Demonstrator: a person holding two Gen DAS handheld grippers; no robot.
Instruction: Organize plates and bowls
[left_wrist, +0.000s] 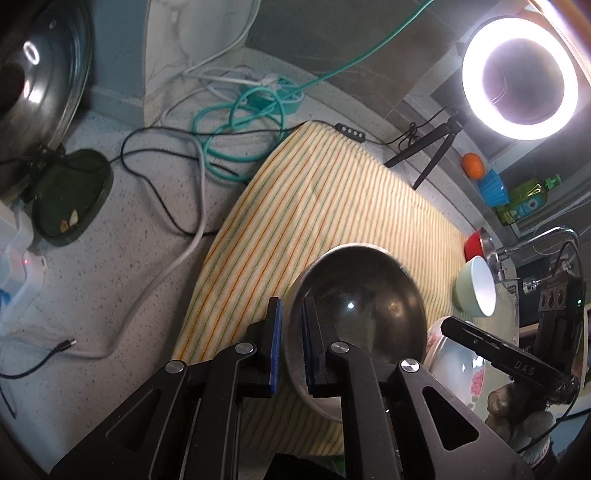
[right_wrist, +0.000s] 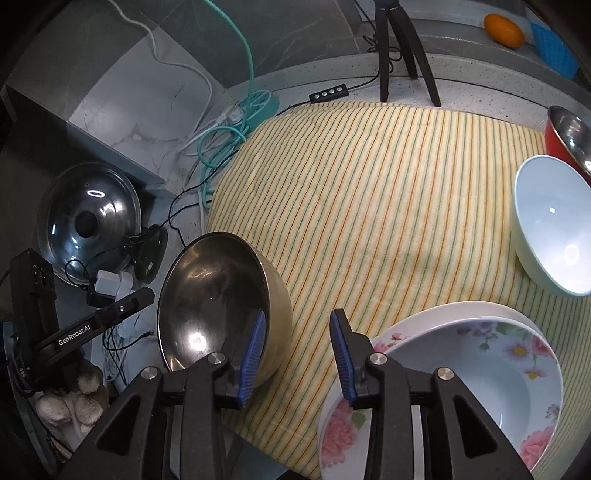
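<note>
1. The left claw (left_wrist: 291, 347) is clamped on the near rim of a steel bowl (left_wrist: 369, 295): one blue pad sits outside the wall and the other inside, with only the thin rim between them.
2. The steel bowl reaches forward and to the right of that claw and rests on a striped cloth (left_wrist: 314, 206).
3. The right claw (right_wrist: 297, 354) stands partly open with nothing in it; only striped cloth (right_wrist: 369, 206) shows between its pads.
4. Just left of the right claw's left pad is the steel bowl (right_wrist: 214, 288), tilted; whether the pad touches its wall I cannot tell.
5. Just right of and under its right pad lies a flowered plate (right_wrist: 343, 435) with a flowered bowl (right_wrist: 480, 376) stacked in it.
6. Further ahead and to the right of the right claw a pale bowl (right_wrist: 550, 225) lies tilted on the cloth, and beyond it, touching, is a red bowl (right_wrist: 565, 136) with a steel inside.
7. Far ahead of the left claw, coiled cables (left_wrist: 240, 122) lie on the counter beyond the cloth, a ring light (left_wrist: 521, 77) glows to the far right, and a pot lid (left_wrist: 40, 85) leans at far left.
</note>
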